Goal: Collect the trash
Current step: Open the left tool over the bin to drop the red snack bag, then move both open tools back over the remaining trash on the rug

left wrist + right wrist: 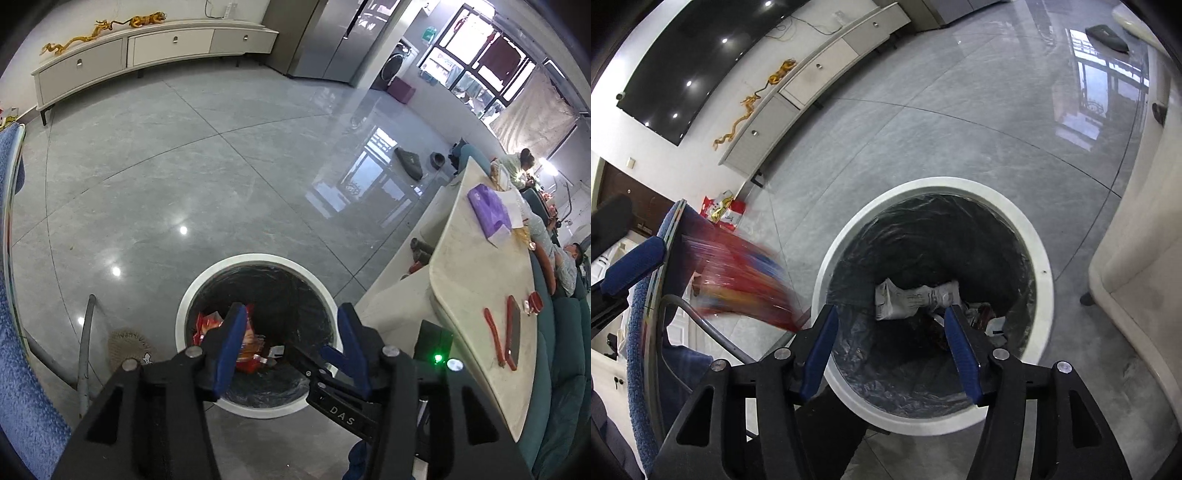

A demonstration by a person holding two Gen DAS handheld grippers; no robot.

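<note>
Trash in red wrappers (247,354) lies in the round white bin with a black liner (207,280). Both the left tongs (291,347) and right tongs (890,332) hang wide open and empty over it, I think to drop things straight in.

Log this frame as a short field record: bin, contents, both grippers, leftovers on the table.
bin: round white-rimmed trash bin with black plastic liner, standing on grey tiled floor
contents: crumpled white printed paper; red-orange snack wrappers
left gripper: open, above bin, empty
right gripper: open, over bin opening, empty
in motion: blurred red wrapper, left of bin rim in right wrist view, not held
table: pale oval tabletop holding purple packet and red strips
</note>
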